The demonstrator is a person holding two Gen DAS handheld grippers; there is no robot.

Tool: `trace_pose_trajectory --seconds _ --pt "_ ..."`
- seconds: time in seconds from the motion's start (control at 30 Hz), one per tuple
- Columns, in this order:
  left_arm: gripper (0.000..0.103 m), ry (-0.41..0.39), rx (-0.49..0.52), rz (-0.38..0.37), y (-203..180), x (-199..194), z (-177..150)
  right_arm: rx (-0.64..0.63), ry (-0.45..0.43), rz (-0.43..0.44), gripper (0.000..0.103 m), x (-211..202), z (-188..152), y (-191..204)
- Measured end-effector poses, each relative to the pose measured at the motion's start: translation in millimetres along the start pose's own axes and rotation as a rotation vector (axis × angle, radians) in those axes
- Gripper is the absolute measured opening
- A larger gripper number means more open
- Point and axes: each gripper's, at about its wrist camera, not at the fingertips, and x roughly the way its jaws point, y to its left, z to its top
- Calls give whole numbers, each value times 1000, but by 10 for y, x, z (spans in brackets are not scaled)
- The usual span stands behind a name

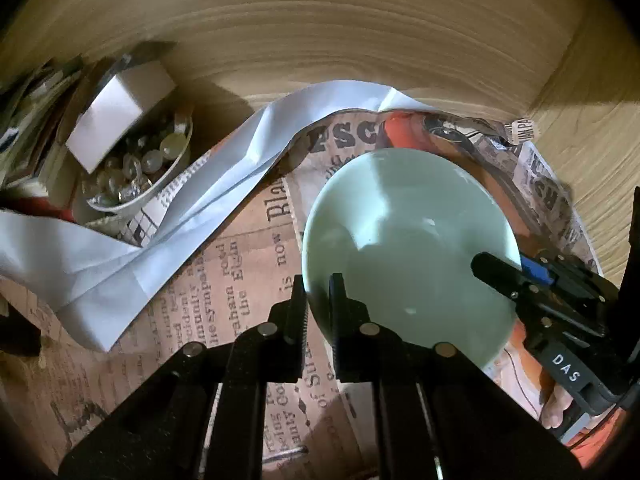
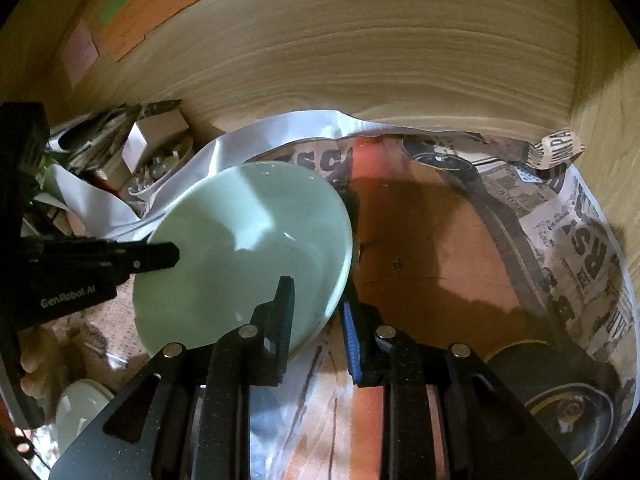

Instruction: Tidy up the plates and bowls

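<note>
So I've got one pale green bowl [image 1: 408,248] pinched from both sides right now. My left gripper [image 1: 318,304] is clamped down on the bowl's near-left rim, one finger outside the wall and one inside, jaws nearly together with just the rim between them. My right gripper [image 2: 316,312] has the near-right rim the same way: the black finger sits inside the bowl, the blue-padded one outside, closed tight on the wall. In the left wrist view the right gripper [image 1: 504,276] pokes in over the bowl's right edge.

The bowl sits tilted over the newspaper [image 1: 224,272] lining the wooden shelf [image 1: 360,28]; can't tell if it's touching the paper.

Count: one green bowl, one white dish [image 1: 160,176] of glass marbles far left, with one small white box [image 1: 120,116] resting on it. One crumpled white sheet [image 1: 224,168] runs between them. Low left in the right wrist view there's one more whitish dish [image 2: 80,408], blurry.
</note>
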Motion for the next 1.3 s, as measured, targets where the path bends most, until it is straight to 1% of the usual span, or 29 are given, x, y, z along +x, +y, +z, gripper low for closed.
trace_pose_trajectory --seconds 0.13,0.33,0.63,0.8,0.9,1.03,1.3 --pt "9 -19 -2 -12 19 -106 -31 5 -27 17 20 -106 23 30" --pt "9 -112 15 10 26 -515 -157 -35 -74 12 20 -273 38 208" --pt "9 -221 -10 -13 67 -1006 -430 -80 -129 35 20 -571 -21 543" --pt "10 -274 -23 -25 148 -1261 -661 -108 -170 45 20 -764 -80 755" --pt "10 -311 -25 -19 190 -1409 -808 -129 -189 45 20 -849 -138 896" --pt "10 -356 -27 -8 240 -1587 -1003 -151 -197 54 20 -903 -216 1061" --pt "10 -412 -44 2 410 -1840 -1342 -179 -211 84 21 -1006 -398 1381"
